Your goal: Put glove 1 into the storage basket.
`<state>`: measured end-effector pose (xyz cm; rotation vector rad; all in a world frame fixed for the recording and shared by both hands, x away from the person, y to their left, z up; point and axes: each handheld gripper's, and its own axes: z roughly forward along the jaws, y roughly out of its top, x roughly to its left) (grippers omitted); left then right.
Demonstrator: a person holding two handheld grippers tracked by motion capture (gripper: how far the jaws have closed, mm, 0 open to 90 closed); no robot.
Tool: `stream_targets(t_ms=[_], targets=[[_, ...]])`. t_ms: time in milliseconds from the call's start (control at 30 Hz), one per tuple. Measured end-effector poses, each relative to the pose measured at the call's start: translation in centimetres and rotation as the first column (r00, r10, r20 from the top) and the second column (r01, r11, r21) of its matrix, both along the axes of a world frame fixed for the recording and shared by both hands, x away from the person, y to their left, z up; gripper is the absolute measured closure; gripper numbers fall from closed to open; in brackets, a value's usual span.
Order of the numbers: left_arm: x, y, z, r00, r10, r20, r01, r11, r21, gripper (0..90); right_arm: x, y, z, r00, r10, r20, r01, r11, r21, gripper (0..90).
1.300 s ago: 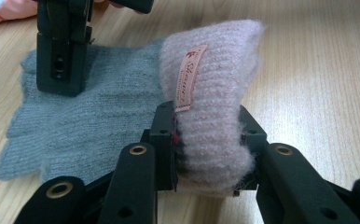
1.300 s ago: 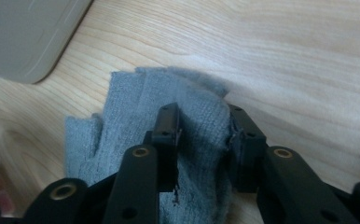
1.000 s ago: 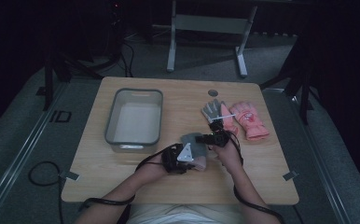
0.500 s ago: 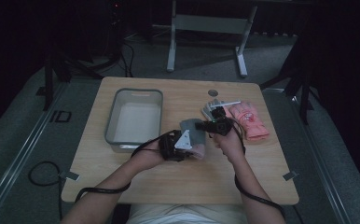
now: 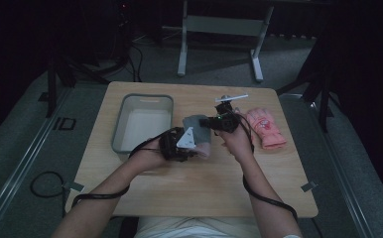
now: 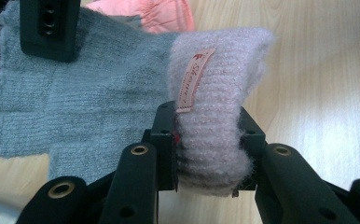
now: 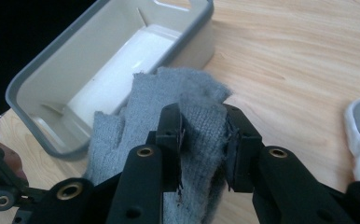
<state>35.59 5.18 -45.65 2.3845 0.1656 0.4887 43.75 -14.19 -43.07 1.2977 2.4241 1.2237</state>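
Note:
A pale pink knitted glove [image 6: 218, 74] with a sewn label is clamped by its cuff in my left gripper [image 6: 206, 135], which is shut on it. In the high view that gripper [image 5: 180, 143] holds the pale glove [image 5: 203, 148] over the table's middle. My right gripper [image 7: 202, 126] is shut on a grey knitted glove [image 7: 192, 93], held just above the table beside the tub. The high view places this gripper [image 5: 214, 121] slightly beyond the left one, with the grey glove [image 5: 194, 122] hanging between them. The same grey glove [image 6: 75, 102] spreads behind the pale one.
A grey tub [image 5: 142, 97] stands at the left of the wooden table [image 5: 194, 188], its wall [image 7: 75, 60] close behind the grey glove. A coral pink glove [image 5: 266, 129] lies at the right. A white object [image 5: 231, 98] lies at the far edge.
Both hands have moved away from the person and leftward toward the tub. The grey glove has come off its spot beside the coral glove, carried by the right gripper.

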Motion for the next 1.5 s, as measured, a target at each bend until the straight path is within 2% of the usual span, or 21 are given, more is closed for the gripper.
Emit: stream_targets(t_ms=[167,300,367,400,500,533,567,633,800,833,933,967,1067,1100,1167,1267,1333,1433,1500], targets=[[0.6,1.6,1.0,0.9998,0.017,0.012,-0.017,0.9999,-0.003,68.2,0.7,1.3,0.8,0.9999,0.012,0.008,-0.012,0.9999,-0.005,71.0],[1.1,3.1,1.7,0.9994,0.028,0.020,-0.028,0.9996,-0.003,68.2,1.6,3.4,1.9,0.9992,0.031,0.023,-0.031,0.9995,-0.009,70.9],[1.4,3.9,2.0,0.9993,0.034,0.018,-0.034,0.9994,-0.004,68.1,1.7,3.8,2.1,0.9991,0.034,0.027,-0.034,0.9994,-0.009,71.0],[1.6,4.4,2.2,0.9990,0.040,0.020,-0.040,0.9992,-0.003,68.1,2.1,4.7,2.5,0.9987,0.041,0.032,-0.041,0.9992,0.000,71.0],[1.9,6.0,2.5,0.9980,0.058,0.024,-0.058,0.9982,0.014,68.1,2.3,5.9,2.9,0.9982,0.050,0.033,-0.050,0.9987,-0.001,71.0],[1.9,6.0,2.5,0.9980,0.058,0.024,-0.058,0.9982,0.014,68.1,2.3,5.9,2.9,0.9982,0.050,0.033,-0.050,0.9987,-0.001,71.0],[2.1,6.8,2.7,0.9976,0.063,0.031,-0.063,0.9978,0.021,68.1,2.6,7.0,3.2,0.9972,0.064,0.039,-0.064,0.9980,-0.004,71.0],[2.2,7.2,2.7,0.9974,0.066,0.030,-0.067,0.9974,0.026,68.1,2.6,7.4,3.3,0.9969,0.067,0.041,-0.067,0.9978,-0.005,71.0],[2.6,9.9,2.9,0.9945,0.098,0.035,-0.100,0.9937,0.051,68.0,3.4,10.5,3.5,0.9948,0.093,0.041,-0.093,0.9956,-0.013,71.0],[2.6,9.9,2.9,0.9945,0.098,0.035,-0.100,0.9937,0.051,68.0,3.6,11.0,3.5,0.9945,0.097,0.039,-0.096,0.9953,-0.012,71.0],[2.8,11.1,2.7,0.9927,0.115,0.034,-0.117,0.9910,0.065,68.0,3.8,11.9,3.5,0.9937,0.106,0.036,-0.106,0.9943,-0.008,71.0],[3.0,11.9,2.5,0.9920,0.121,0.037,-0.123,0.9900,0.069,68.0,4.1,13.0,3.4,0.9929,0.114,0.035,-0.114,0.9935,-0.011,71.0],[3.3,12.7,2.3,0.9916,0.124,0.036,-0.127,0.9891,0.075,68.0,4.3,13.8,3.2,0.9922,0.120,0.035,-0.119,0.9927,-0.017,71.0],[3.6,13.2,2.1,0.9911,0.125,0.044,-0.129,0.9868,0.097,67.9,4.7,14.6,3.0,0.9917,0.124,0.034,-0.124,0.9922,-0.014,71.0],[3.7,13.5,1.9,0.9914,0.122,0.046,-0.127,0.9866,0.103,67.8,5.1,15.4,2.6,0.9916,0.126,0.030,-0.125,0.9919,-0.023,71.0],[4.4,14.3,1.3,0.9936,0.098,0.056,-0.105,0.9852,0.135,67.7,5.8,16.3,1.9,0.9923,0.123,0.017,-0.122,0.9919,-0.034,71.0],[4.9,14.7,0.9,0.9951,0.083,0.055,-0.090,0.9857,0.143,67.6,6.0,16.5,1.7,0.9926,0.121,0.012,-0.120,0.9921,-0.034,71.0],[6.2,15.2,-0.3,0.9965,0.081,0.019,-0.083,0.9850,0.151,67.6,7.1,17.1,0.3,0.9949,0.099,-0.014,-0.100,0.9942,-0.040,71.0],[6.5,15.2,-0.7,0.9964,0.082,0.020,-0.084,0.9824,0.167,67.6,7.3,17.2,-0.1,0.9950,0.098,-0.020,-0.099,0.9942,-0.044,71.0]])
